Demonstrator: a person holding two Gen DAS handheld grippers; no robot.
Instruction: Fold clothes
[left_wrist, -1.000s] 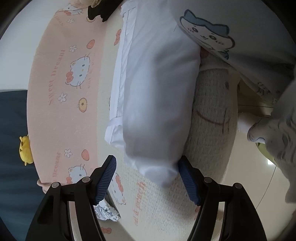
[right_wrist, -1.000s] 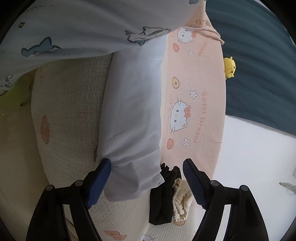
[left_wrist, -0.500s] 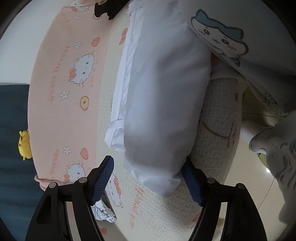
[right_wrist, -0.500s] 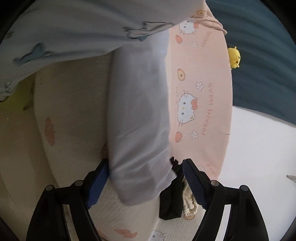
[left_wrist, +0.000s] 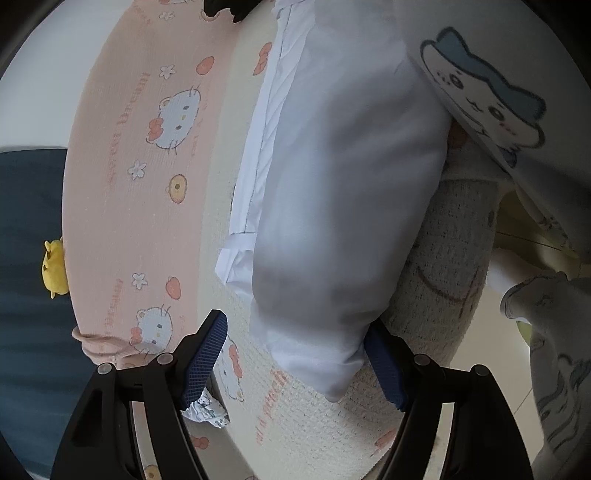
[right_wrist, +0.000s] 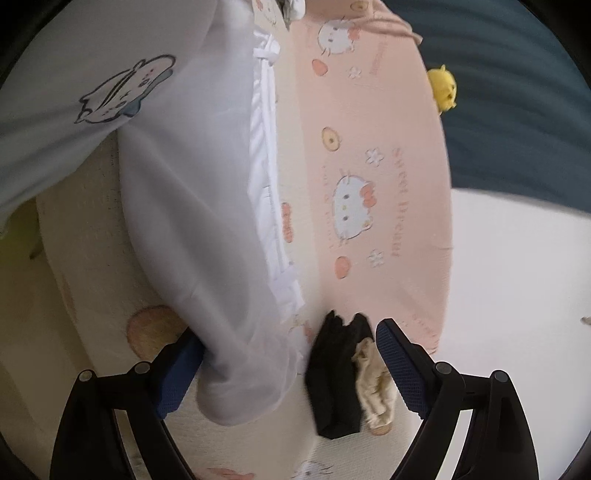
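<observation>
Well, white shirt (left_wrist: 332, 184) half-folded lengthwise on blanket (left_wrist: 122, 177), more folds left. L gripper (left_wrist: 295, 363) just widened, fingers spread; R gripper (right_wrist: 288, 369) spread, shirt end at 6 o'clock unpinched.

A plain white garment (left_wrist: 343, 192) lies on a blanket (left_wrist: 122, 192) that is pink on one side and cream on the other, printed with white cats wearing red bows, flowers and pink lettering. A pale blue cloth (left_wrist: 491, 92) carries blue-and-white cartoon cats. The black fingers (left_wrist: 207, 350) have dark blue ribbed pads, and a yellow plush (left_wrist: 55, 269) sits against dark teal.
</observation>
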